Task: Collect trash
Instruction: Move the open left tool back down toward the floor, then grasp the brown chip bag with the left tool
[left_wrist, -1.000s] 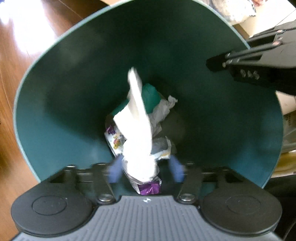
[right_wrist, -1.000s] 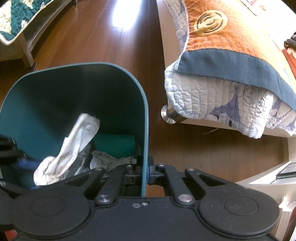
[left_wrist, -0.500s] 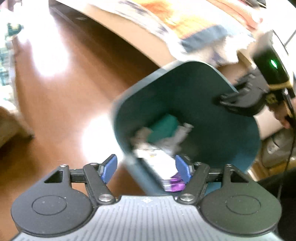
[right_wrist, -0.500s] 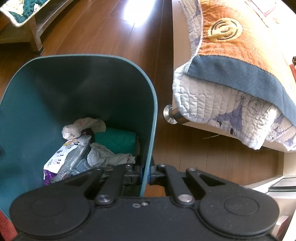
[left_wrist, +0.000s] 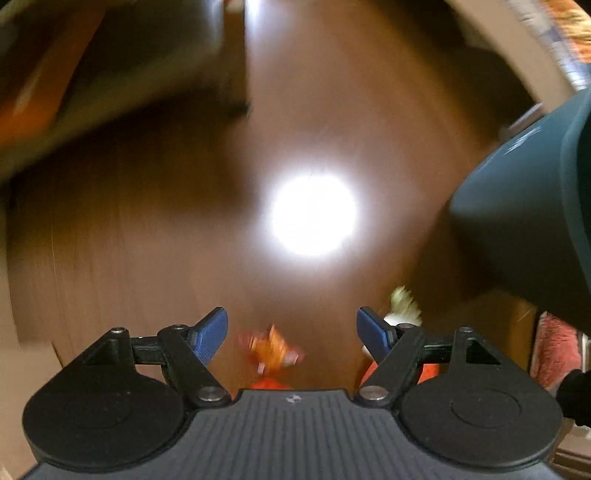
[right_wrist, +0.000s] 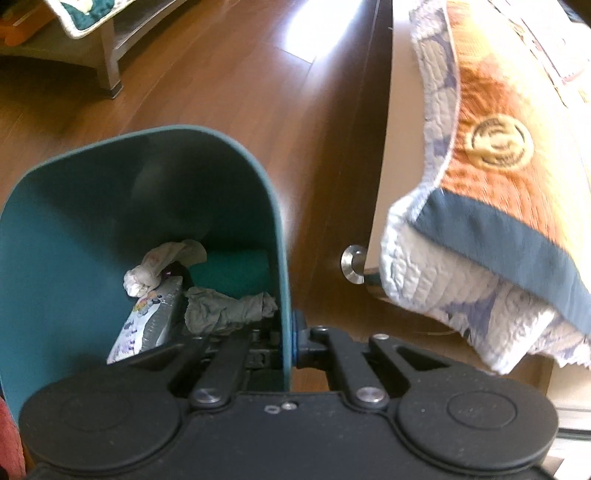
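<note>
bin (right_wrist: 74, 258): smooth teal plastic, rounded, left of frame, mouth toward camera
right gripper (right_wrist: 290, 343): clamped on bin rim
left gripper (left_wrist: 291, 328): apart, empty
trash: crumpled tissue (right_wrist: 225, 306), glossy wrapper (right_wrist: 147, 321) inside

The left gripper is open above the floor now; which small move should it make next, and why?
Probably lower the left gripper onto the blurred orange scrap lying on the wooden floor between its open jaws, then close. It holds nothing, and the right gripper is clamped on the rim of the teal bin, which holds trash.
</note>
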